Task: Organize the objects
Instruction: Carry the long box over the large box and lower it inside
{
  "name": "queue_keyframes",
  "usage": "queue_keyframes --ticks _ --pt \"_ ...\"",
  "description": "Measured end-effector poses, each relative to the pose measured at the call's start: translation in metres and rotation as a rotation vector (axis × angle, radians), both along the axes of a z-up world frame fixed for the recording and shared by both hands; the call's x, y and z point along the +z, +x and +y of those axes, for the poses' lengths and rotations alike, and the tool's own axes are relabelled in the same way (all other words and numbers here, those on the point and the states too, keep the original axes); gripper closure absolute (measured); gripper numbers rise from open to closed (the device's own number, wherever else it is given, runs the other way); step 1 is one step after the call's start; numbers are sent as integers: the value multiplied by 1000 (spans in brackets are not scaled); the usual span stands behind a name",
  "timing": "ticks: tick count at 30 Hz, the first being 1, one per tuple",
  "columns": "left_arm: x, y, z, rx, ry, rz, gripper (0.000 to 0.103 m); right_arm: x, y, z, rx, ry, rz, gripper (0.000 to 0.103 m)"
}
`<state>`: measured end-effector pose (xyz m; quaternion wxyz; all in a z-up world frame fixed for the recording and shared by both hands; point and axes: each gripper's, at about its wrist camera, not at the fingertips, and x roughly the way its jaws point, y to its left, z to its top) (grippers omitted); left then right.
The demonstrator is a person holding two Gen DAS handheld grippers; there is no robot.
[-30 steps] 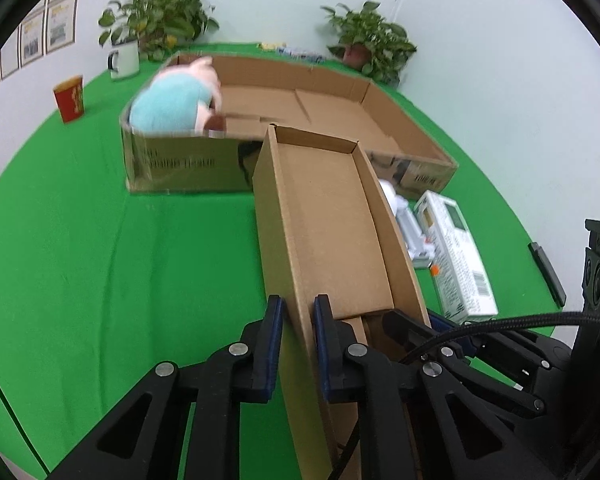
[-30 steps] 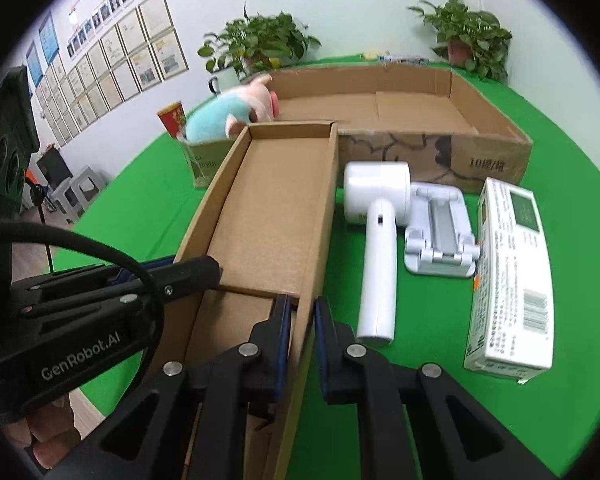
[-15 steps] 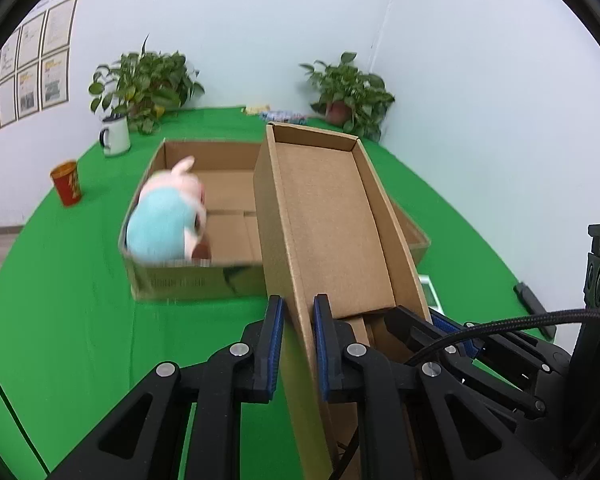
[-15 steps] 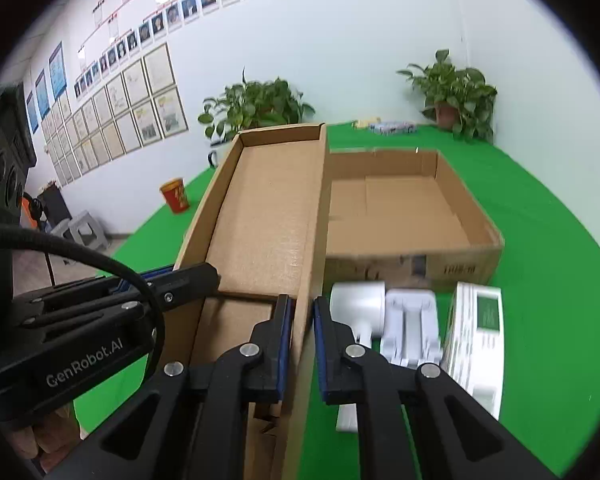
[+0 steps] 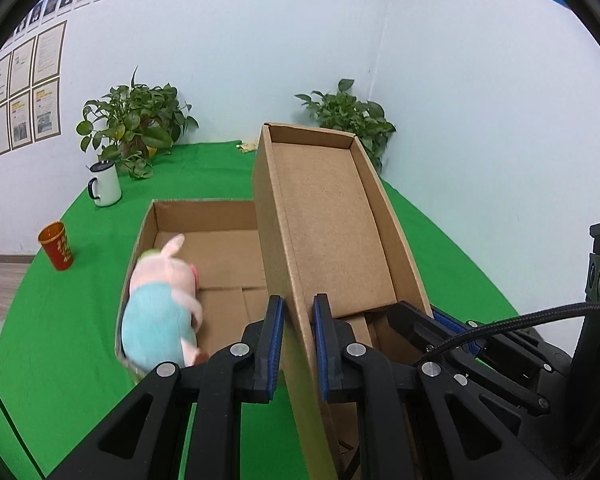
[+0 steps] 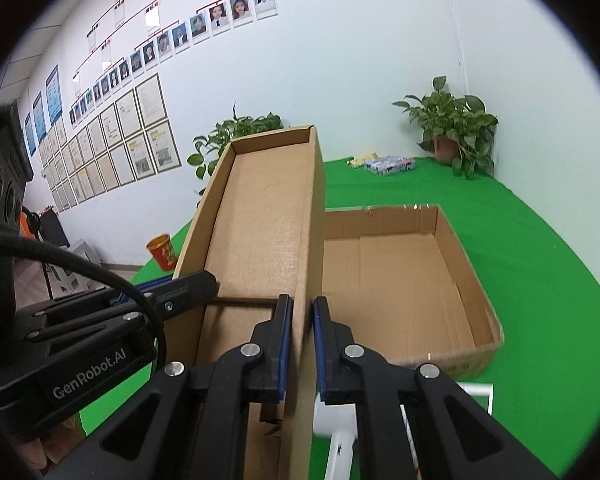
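Above green cloth, both grippers' fingers pinch narrow corrugated cardboard tray (image 5: 332, 232) walls.

On the black housing of my left gripper (image 6: 82, 364), seen from my right wrist camera, white lettering reads "GenRobot.AI". That is the only text I can make out. The big open carton (image 6: 476, 356) carries dark print low on its near wall, too smeared to read. The red cup (image 5: 56, 245) has gold markings I cannot decipher. The framed sheets (image 6: 140, 148) and the captions under the portrait photos (image 6: 216, 18) on the wall are too small to read.
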<state>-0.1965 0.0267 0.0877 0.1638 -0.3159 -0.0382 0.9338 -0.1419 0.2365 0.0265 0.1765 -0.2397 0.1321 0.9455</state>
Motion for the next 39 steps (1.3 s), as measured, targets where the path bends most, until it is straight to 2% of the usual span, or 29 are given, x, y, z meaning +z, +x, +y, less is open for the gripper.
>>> queue_keyframes --ticks 11,16,26,39 --pt "34 -73 -6 25 -48 34 92 16 -49 24 19 6 21 94" --pt "32 -111 -9 42 -101 26 92 9 -78 37 33 -32 2 94" --pt "-36 -187 -20 78 -175 -123 93 -47 -132 59 59 -135 -99 94" --pt "-139 -242 -30 92 -246 -313 93 -117 -168 74 68 -242 -240 95"
